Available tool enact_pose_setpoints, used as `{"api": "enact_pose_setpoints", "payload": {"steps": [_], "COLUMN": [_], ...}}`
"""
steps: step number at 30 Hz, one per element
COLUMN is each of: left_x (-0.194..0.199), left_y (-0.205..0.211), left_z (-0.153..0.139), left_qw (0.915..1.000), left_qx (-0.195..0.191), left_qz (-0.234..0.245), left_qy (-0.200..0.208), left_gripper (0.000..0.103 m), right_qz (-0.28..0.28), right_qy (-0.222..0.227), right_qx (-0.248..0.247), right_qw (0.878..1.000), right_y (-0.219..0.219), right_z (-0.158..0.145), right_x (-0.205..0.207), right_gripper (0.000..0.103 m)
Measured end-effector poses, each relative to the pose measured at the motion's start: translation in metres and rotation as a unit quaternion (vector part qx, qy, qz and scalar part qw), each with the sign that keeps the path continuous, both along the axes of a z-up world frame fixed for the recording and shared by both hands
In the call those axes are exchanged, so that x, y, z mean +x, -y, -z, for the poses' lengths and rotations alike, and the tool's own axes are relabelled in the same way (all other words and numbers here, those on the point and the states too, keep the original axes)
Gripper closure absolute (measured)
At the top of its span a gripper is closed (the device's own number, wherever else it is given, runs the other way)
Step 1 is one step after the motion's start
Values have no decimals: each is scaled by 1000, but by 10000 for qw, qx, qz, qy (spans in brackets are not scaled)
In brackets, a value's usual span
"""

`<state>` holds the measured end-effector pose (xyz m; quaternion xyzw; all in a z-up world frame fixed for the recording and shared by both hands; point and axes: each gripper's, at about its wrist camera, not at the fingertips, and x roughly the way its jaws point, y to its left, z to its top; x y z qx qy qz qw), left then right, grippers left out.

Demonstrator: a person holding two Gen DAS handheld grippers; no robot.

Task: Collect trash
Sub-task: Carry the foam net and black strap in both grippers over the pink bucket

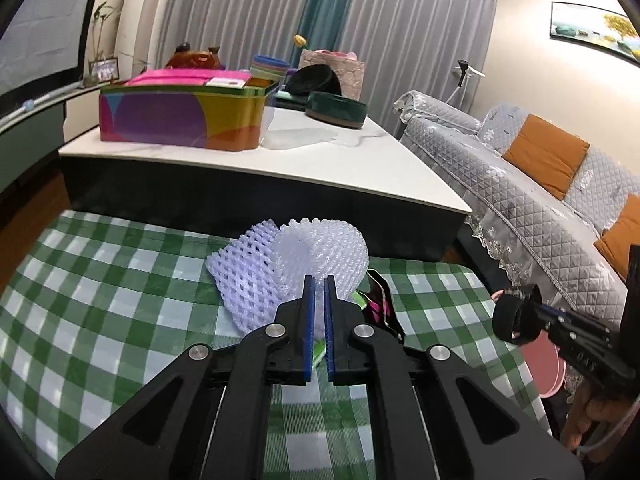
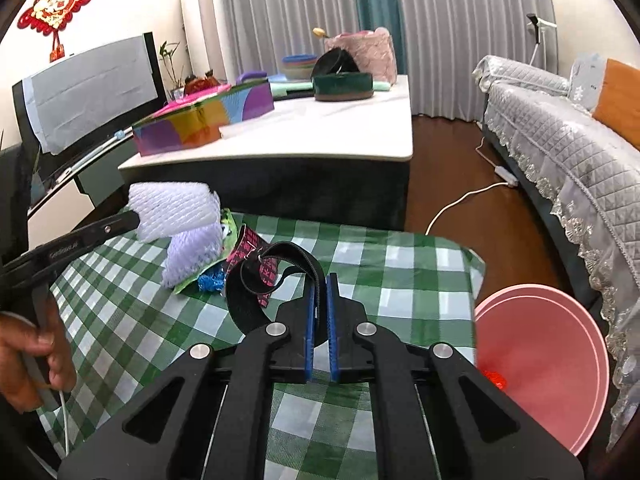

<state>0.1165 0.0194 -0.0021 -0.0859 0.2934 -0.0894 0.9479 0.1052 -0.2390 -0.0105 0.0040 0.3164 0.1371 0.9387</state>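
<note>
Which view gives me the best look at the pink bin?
Right wrist view: the pink bin shows its rim and open inside beside the checked cloth. The left wrist view catches only a sliver behind the right gripper.

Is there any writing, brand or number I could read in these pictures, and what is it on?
"045": white digits on the right gripper.
Small white lettering on the left gripper: too blurred to read.
Gold character on the red knot ornament: not legible.
Pink marks on the black wrapper: unreadable.
</note>
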Motion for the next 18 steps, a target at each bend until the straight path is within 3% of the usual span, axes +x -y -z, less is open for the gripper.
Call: {"api": "enact_pose_setpoints", "payload": {"steps": [18], "left_x": [-55], "left_y": [37], "left_z": [-24], "left_qw": [9984], "left_qx": [360], "left_qz": [353], "left_qy": [244], "left_gripper": [99], "right_qz": [655], "right_qy": [568], "right_qx": [154], "right_qw": [9961], "right_y": [54], "right_z": [-46], "right_x": [-43], "right_gripper": [97]}}
